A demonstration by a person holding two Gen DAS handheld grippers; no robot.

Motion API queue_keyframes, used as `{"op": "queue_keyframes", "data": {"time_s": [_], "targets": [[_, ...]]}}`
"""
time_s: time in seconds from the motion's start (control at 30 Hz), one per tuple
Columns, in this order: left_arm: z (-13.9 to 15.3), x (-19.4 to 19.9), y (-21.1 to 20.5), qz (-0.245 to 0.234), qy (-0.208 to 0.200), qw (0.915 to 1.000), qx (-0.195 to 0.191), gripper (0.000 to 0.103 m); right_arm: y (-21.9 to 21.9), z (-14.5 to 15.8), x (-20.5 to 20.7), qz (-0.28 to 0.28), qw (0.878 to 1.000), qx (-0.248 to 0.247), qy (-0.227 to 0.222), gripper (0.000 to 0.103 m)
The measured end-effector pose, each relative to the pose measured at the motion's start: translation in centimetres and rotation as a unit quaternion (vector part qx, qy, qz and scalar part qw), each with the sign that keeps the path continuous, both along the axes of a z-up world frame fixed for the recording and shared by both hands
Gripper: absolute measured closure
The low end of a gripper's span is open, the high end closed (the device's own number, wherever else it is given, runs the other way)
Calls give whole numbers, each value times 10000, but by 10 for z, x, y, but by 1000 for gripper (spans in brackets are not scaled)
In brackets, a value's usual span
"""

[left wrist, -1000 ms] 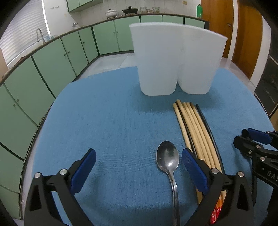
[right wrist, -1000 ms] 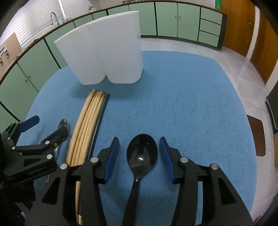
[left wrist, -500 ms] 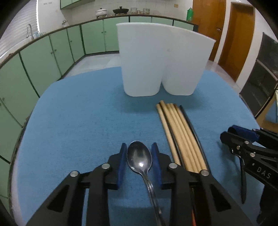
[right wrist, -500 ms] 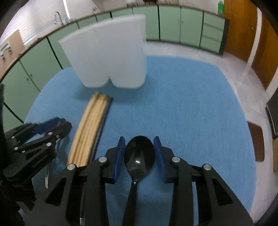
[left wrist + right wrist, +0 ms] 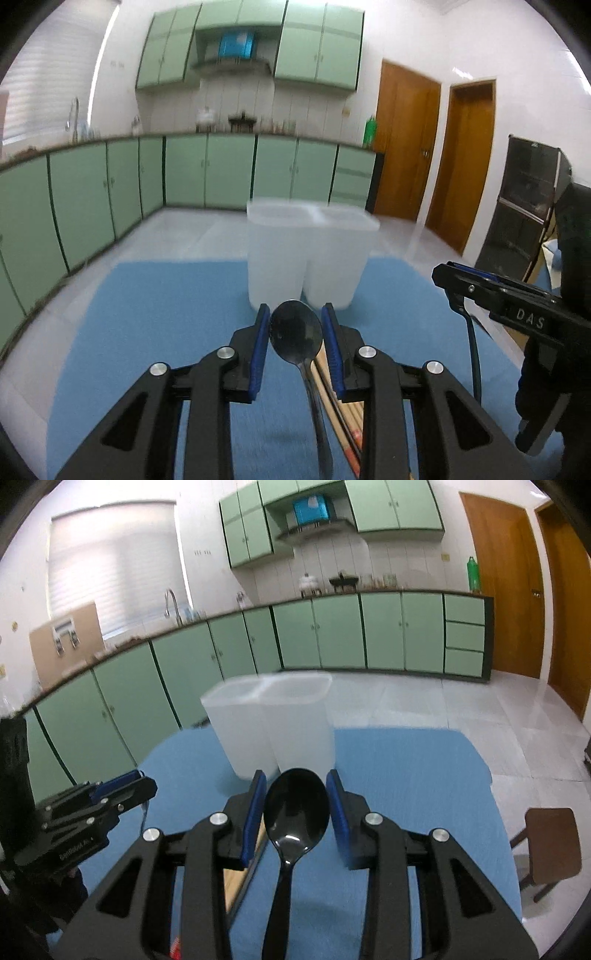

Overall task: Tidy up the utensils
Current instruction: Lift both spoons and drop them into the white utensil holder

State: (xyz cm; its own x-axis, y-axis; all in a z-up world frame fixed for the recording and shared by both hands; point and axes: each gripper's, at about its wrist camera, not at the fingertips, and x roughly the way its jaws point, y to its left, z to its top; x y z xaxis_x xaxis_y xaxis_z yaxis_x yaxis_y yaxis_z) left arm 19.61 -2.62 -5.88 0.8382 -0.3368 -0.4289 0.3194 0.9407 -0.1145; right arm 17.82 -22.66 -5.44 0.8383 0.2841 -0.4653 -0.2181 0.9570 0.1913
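Blue-clothed table (image 5: 166, 295), white two-compartment holder (image 5: 306, 254) standing on it, chopsticks (image 5: 345, 410) lying nearer

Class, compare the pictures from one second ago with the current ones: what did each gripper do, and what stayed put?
The left gripper closed on the metal spoon and the right gripper on the black spoon; both lifted them and tilted level. The white two-part container, the chopsticks and the blue cloth stayed as they were.
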Motion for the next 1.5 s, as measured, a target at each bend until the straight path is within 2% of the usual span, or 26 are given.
{"op": "queue_keyframes", "data": {"time_s": [0.17,0.3,0.53,0.67,0.77,0.9,1.1,1.13,1.17,1.2,1.3,1.4,1.5], "targets": [[18,-5,0,10,-451,9988,-191,75,-4,25,1,29,9992,194,-340,71],[52,7,0,-22,-814,9959,-385,75,-10,53,18,62,9971,365,-660,71],[115,45,-5,-12,-1534,9866,-549,75,-15,95,79,-110,9906,540,-1251,71],[130,87,-15,134,-1700,9849,-314,75,-15,98,120,-417,9883,444,-1397,71],[123,117,-21,213,-1623,9864,-167,75,-12,90,149,-592,9882,386,-1355,71],[104,145,-23,267,-1296,9911,-142,75,-6,69,173,-734,9898,181,-1209,71],[81,162,-27,201,-908,9957,44,74,0,40,179,-634,9938,38,-913,69],[78,161,-26,191,-878,9959,31,74,-1,37,178,-615,9944,86,-850,68],[75,158,-25,198,-864,9961,23,73,-4,35,176,-596,9951,154,-770,60],[75,155,-23,210,-828,9963,25,72,-7,36,174,-594,9953,204,-739,57],[75,140,-17,240,-760,9968,-7,70,-13,37,156,-605,9958,305,-611,55],[75,117,-12,253,-647,9976,-58,64,-18,37,126,-588,9970,401,-316,46],[69,87,-9,279,-424,9987,57,57,-19,31,89,-467,9982,377,-12,39]]}}
